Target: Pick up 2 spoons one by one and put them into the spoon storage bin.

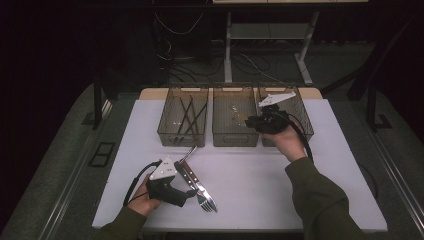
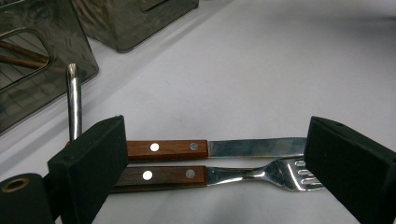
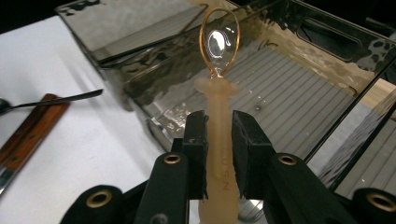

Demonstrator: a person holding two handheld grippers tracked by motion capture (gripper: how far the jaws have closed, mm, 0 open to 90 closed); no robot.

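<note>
Sorting cutlery: right gripper [image 3: 219,154] clamps spoon [image 3: 219,42] over mid-frame bin [image 1: 235,141]; left gripper [image 2: 210,163], jaws apart, straddles knife [image 2: 210,148] & fork [image 2: 224,176] on counter [image 1: 260,190].

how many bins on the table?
3, in a row at the table's far edge: left bin with dark sticks, middle bin, right bin partly hidden behind the hand.
</note>
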